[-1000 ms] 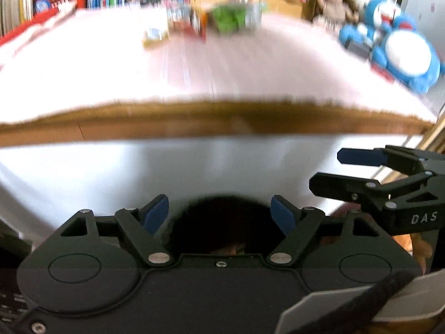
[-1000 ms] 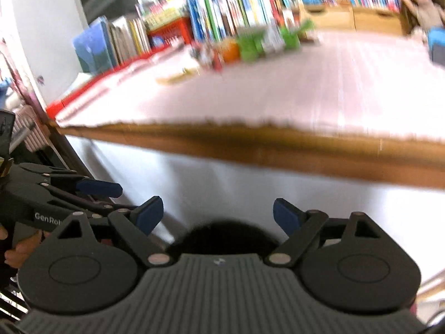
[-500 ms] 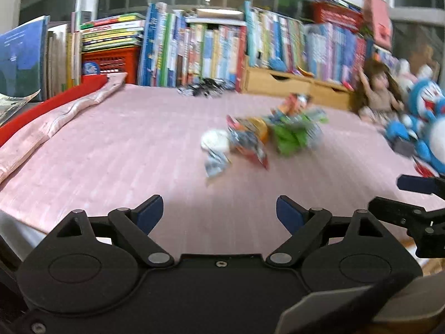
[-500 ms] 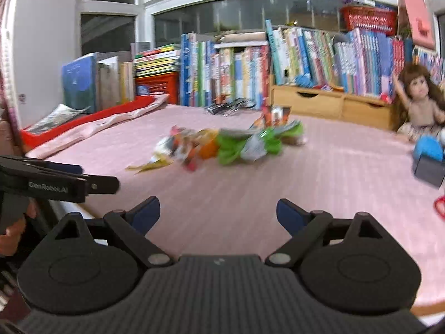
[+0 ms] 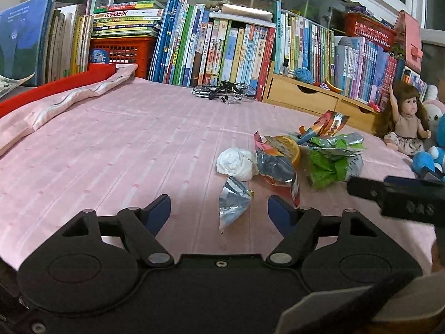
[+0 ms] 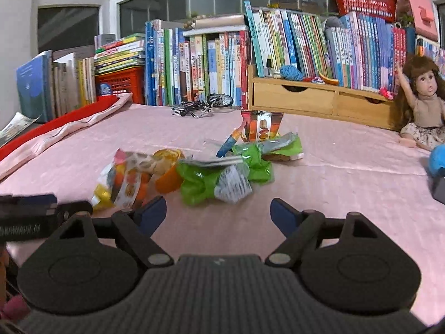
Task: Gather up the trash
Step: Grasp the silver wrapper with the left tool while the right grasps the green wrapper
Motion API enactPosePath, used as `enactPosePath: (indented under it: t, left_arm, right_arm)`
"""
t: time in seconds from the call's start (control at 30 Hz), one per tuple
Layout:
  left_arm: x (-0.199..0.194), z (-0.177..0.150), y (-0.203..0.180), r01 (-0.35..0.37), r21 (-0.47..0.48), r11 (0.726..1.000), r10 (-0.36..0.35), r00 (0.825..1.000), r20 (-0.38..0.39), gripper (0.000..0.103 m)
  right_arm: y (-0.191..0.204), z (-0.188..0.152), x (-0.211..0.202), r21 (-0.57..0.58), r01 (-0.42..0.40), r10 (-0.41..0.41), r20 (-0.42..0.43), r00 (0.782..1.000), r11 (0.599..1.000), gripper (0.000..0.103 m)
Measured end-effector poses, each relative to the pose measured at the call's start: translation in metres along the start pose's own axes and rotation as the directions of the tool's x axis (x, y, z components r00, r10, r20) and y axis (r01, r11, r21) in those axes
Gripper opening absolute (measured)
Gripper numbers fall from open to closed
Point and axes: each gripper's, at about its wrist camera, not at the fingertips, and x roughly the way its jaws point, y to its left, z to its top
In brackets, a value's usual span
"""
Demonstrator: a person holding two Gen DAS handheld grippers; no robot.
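A heap of trash lies on the pink bedspread (image 5: pixel 111 153): a white crumpled tissue (image 5: pixel 236 162), a silver foil wrapper (image 5: pixel 233 201), an orange snack bag (image 5: pixel 275 164), green wrappers (image 5: pixel 331 161) and a macaron packet (image 5: pixel 328 122). My left gripper (image 5: pixel 219 211) is closing; the foil wrapper lies in line between its fingers, and the pads do not touch it. My right gripper (image 6: pixel 218 211) is also closing with nothing between its fingers. It stands just short of the green wrappers (image 6: pixel 200 181), with the orange bag (image 6: pixel 133 178) to their left. Each gripper shows at the edge of the other's view.
Rows of books (image 5: pixel 222 47) and a wooden drawer box (image 6: pixel 306 100) line the far side. A toy bicycle (image 5: pixel 225 91) lies before them. A doll (image 6: pixel 422 103) and blue plush toys (image 5: pixel 428 158) sit at the right, and a folded red-edged blanket (image 5: pixel 55 103) at the left.
Both grippers rose from below the bed's edge and moved forward over the bedspread. The trash heap is now close in front of them. The left jaws have narrowed slightly.
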Motion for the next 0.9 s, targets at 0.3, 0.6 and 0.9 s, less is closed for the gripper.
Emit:
enactPosePath:
  t: [0.3,0.6,0.9]
  left_arm:
    - [0.016,-0.005,-0.004,0.054,-0.016,0.998,-0.054,0.998,0.012,0.060]
    - [0.012,-0.016,-0.015,0.085,0.017,0.996,-0.085,0.996,0.024,0.015]
    - [-0.013,-0.025,-0.022,0.105,0.024,0.994,-0.106,0.993,0.050,0.006]
  right_arm:
    - [-0.004,0.009,0.037,0.061,0.011,-0.009,-0.026,1.000,0.998,0.080]
    - [-0.004,0.004,0.023,0.040,0.007,-0.006,-0.024,1.000,0.999,0.048]
    - [-0.006,-0.010,-0.018,-0.006,0.013,-0.013,0.005,1.000,1.000,0.048]
